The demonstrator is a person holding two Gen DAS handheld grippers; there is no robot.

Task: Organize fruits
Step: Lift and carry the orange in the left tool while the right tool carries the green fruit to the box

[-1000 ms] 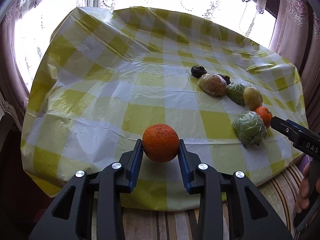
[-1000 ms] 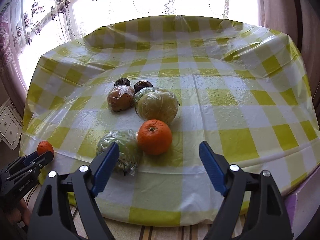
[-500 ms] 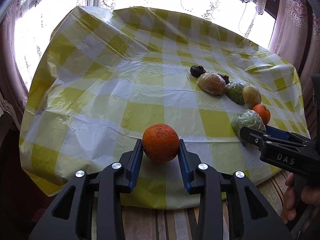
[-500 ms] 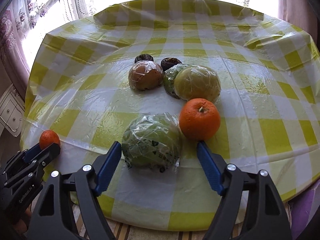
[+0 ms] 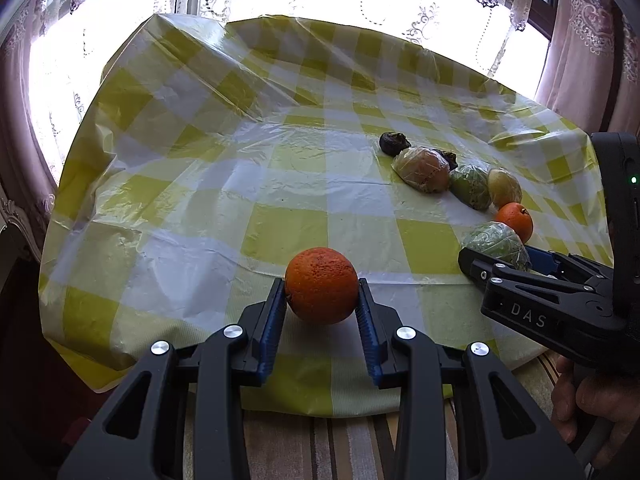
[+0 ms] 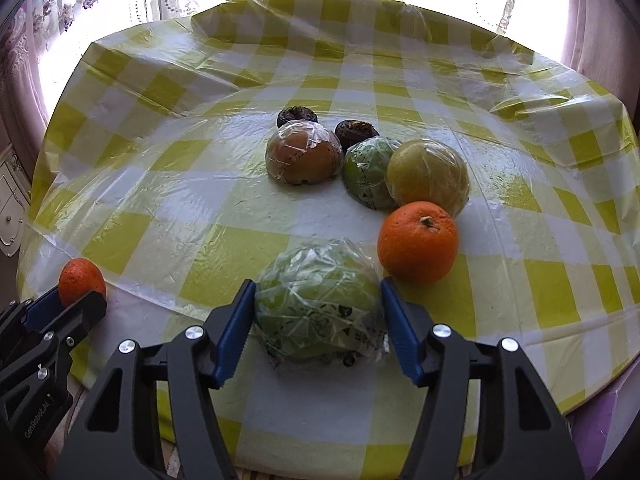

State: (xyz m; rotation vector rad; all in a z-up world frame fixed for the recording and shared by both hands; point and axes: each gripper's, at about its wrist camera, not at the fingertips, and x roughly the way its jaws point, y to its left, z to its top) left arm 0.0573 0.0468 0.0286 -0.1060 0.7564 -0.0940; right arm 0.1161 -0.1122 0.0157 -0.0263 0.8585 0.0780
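My left gripper (image 5: pixel 321 304) is shut on an orange (image 5: pixel 321 285) and holds it just above the near edge of the table; it also shows in the right wrist view (image 6: pixel 81 280). My right gripper (image 6: pixel 319 316) is open, with its jaws on either side of a plastic-wrapped green fruit (image 6: pixel 320 304) that rests on the cloth; the pads look close to its wrap. A second orange (image 6: pixel 418 240) lies just right of it. Behind lie a wrapped yellow fruit (image 6: pixel 428 176), another wrapped green fruit (image 6: pixel 368 172), a wrapped brown fruit (image 6: pixel 302 152) and two dark fruits (image 6: pixel 296 116).
The round table carries a yellow-and-white checked cloth (image 5: pixel 200 184) under clear plastic. A bright curtained window stands behind it. The right gripper's body (image 5: pixel 552 300) shows at the right of the left wrist view. A striped floor lies below the near edge.
My right gripper has moved forward and left from the second orange, and its jaws have narrowed around the wrapped green fruit. The left gripper still holds its orange in place.
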